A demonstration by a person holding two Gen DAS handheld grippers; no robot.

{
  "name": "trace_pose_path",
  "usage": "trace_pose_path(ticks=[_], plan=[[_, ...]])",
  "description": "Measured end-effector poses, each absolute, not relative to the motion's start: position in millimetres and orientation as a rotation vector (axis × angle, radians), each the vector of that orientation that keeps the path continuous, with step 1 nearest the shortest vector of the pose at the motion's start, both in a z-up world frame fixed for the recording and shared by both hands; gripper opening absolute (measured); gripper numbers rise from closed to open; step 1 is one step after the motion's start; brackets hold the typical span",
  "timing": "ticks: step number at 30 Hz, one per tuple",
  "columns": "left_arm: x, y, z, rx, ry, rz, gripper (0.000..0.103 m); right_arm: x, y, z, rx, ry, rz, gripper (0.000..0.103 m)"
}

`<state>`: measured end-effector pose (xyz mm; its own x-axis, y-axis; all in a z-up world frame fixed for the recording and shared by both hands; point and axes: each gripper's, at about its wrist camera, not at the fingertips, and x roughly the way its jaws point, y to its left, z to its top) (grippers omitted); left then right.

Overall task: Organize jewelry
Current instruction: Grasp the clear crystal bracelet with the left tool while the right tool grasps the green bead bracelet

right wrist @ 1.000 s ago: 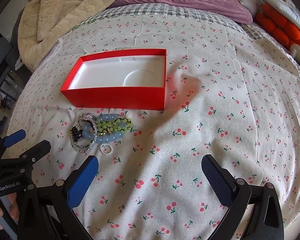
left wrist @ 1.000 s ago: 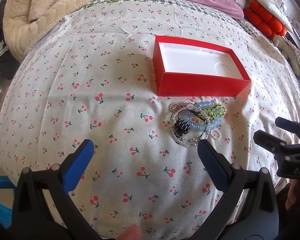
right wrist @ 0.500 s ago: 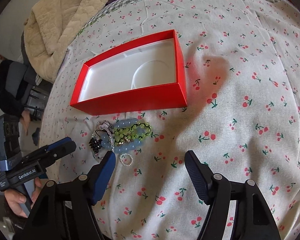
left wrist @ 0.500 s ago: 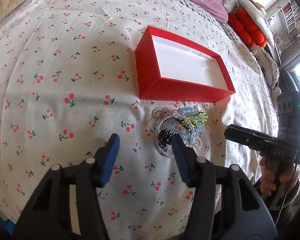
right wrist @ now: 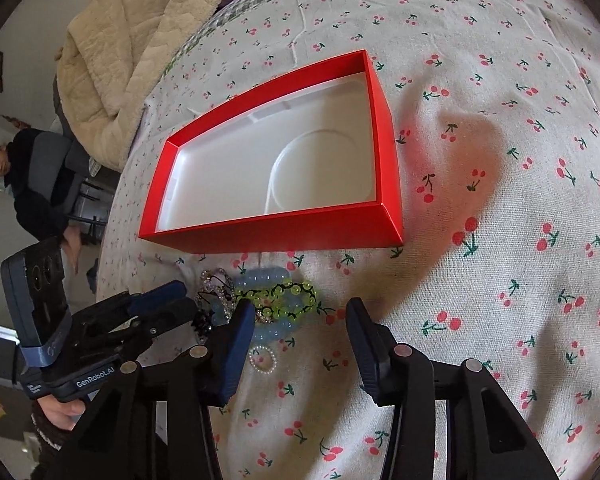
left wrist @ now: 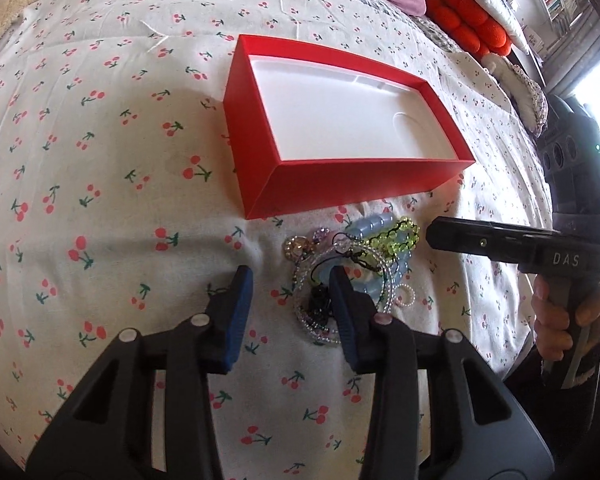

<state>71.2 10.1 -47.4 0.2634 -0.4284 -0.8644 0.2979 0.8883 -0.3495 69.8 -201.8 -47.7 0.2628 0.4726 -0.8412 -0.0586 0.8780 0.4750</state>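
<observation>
Because the jewelry lies as one small tangled heap (left wrist: 352,268) on the cherry-print bedspread (left wrist: 100,160), just in front of the near wall of the empty red box (left wrist: 360,184), it will likely not come away piece by piece. The heap looks light and limp: a pale blue bead bracelet (right wrist: 260,280), a yellow-green beaded bracelet on dark cord (right wrist: 284,300), a fine seed-bead loop (left wrist: 312,320), a small pearl ring (right wrist: 262,360) lying just apart, and a dark clip-like piece I cannot identify. Beads are smooth and round, so pads may slip off them; the strands are thin and could snag one another or stretch if pulled hard.

The left gripper (left wrist: 290,280) is closing over the heap's left edge, its right finger across the strands, nothing yet pinched between the pads. The right gripper (right wrist: 300,314) is also closing, its left finger at the heap's right edge, with only cloth between its fingers.

The best hold is probably across a single bracelet's band where it stands clear of the others, such as the green one's outer arc, lifted slowly so the rest can drop free.
</observation>
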Motion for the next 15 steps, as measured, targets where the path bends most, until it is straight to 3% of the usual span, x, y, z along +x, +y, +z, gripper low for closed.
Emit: trace_pose_path(ticks=[7, 9, 11, 13, 15], plan=[[71, -5, -53, -0.08, 1.231, -0.524, 0.041, 74, -193, -57, 0.302, 1.272, 0.357, 0.034], [69, -7, -53, -0.079, 1.233, -0.536, 0.029, 73, -188, -59, 0.282, 1.27, 0.362, 0.03], [69, -8, -52, -0.107, 1.239, -0.543, 0.021, 72, -182, -59, 0.263, 1.26, 0.373, 0.018], [66, -6, -50, -0.114, 1.233, -0.534, 0.017, 70, -175, -57, 0.241, 1.244, 0.377, 0.014], [63, -2, -48, -0.118, 1.222, -0.522, 0.007, 65, -169, -52, 0.188, 1.222, 0.36, 0.009]])
